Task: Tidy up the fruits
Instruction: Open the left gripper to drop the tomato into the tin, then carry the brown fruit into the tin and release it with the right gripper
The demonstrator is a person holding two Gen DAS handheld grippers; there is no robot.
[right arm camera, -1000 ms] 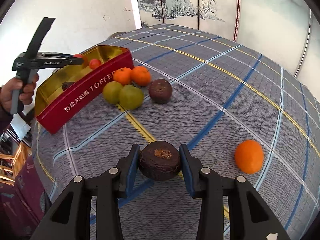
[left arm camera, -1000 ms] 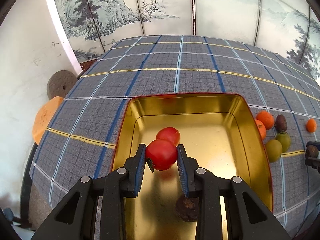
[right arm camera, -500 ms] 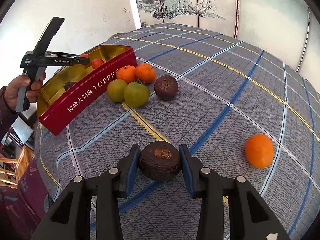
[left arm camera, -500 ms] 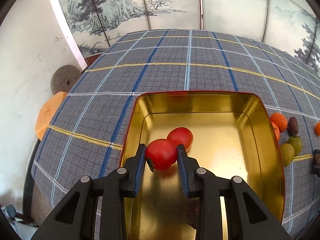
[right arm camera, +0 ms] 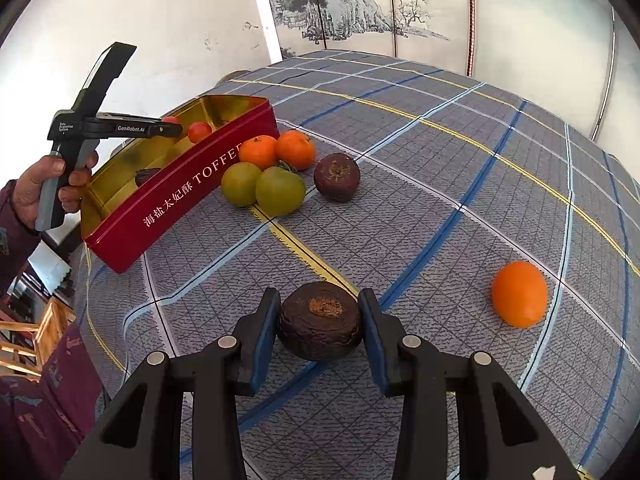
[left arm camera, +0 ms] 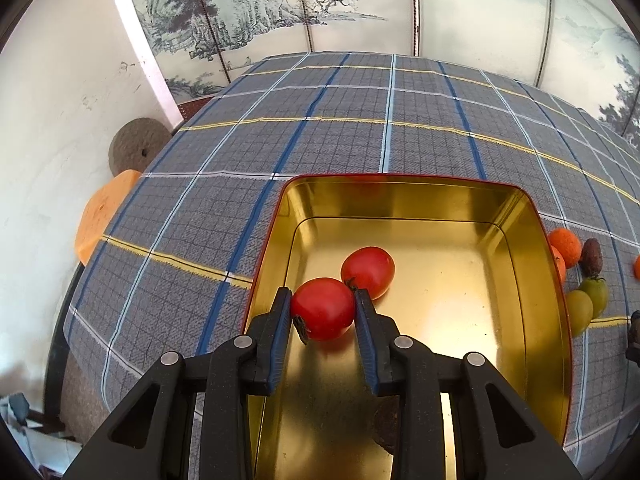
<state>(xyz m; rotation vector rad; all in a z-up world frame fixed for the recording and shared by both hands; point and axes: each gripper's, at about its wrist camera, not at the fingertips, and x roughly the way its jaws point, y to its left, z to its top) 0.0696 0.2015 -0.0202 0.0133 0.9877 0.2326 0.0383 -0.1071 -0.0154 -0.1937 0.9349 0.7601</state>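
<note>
Tin (left arm camera: 400, 200) slid right in view w/ 1 tomato (left arm camera: 368, 270) inside; left fingers (left arm camera: 280, 328) grip 2nd tomato (left arm camera: 322, 308).

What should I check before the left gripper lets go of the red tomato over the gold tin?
1. Left gripper clamped on the round red tomato: ok.
2. Tomato above the gold-lined red metal tin: ok.
3. Bare tin floor beside the second red tomato: ok.
4. Height above the floor: cannot tell.
5. Right gripper clamped on the wrinkled dark brown round fruit: ok.
6. Right gripper away from the tin: ok.
</note>
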